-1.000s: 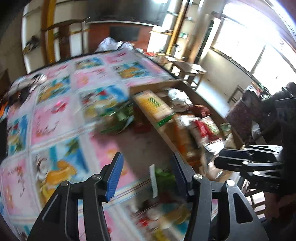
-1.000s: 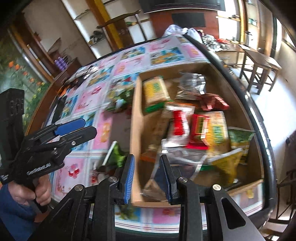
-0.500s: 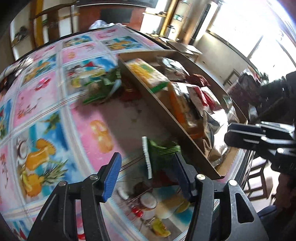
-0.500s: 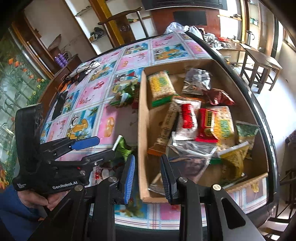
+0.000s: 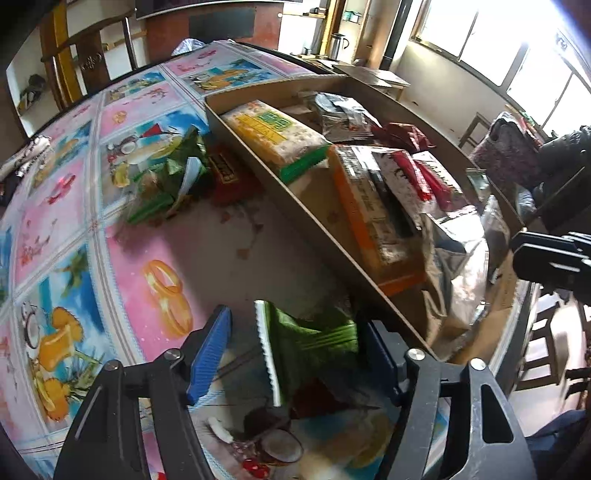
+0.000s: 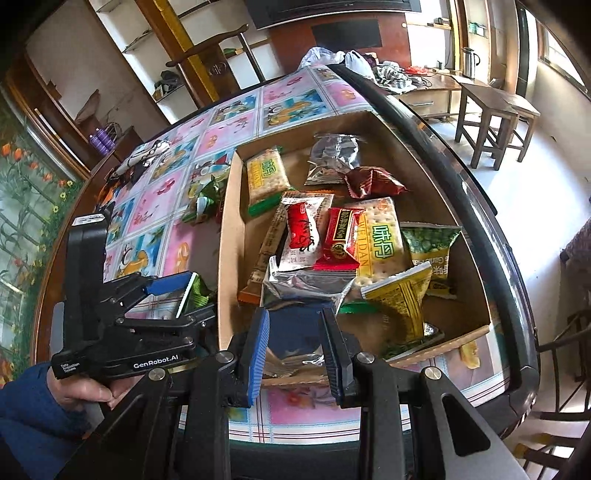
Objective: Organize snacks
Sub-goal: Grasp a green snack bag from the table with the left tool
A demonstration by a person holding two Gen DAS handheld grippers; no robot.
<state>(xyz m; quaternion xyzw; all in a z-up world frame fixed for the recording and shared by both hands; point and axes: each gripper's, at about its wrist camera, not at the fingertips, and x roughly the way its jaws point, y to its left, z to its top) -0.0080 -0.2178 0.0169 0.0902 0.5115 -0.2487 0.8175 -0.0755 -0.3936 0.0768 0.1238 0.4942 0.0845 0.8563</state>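
Cardboard box (image 6: 227, 236), landmark: left wall upright, bare patterned tablecloth (image 5: 155, 236) left of it. Green snack packet (image 5: 314, 339) on cloth just outside that wall, between spread jaws of left gripper (image 5: 295, 354), which have just been opening; pads not pressing. Right gripper (image 6: 295, 350) over box's near end, jaws narrowly parted, gripping nothing

Daylight came from the windows (image 5: 491, 33), which were overexposed. The fisheye lens bent the edges and darkened the corners. The green packet (image 5: 314, 343) near the camera was blurred.
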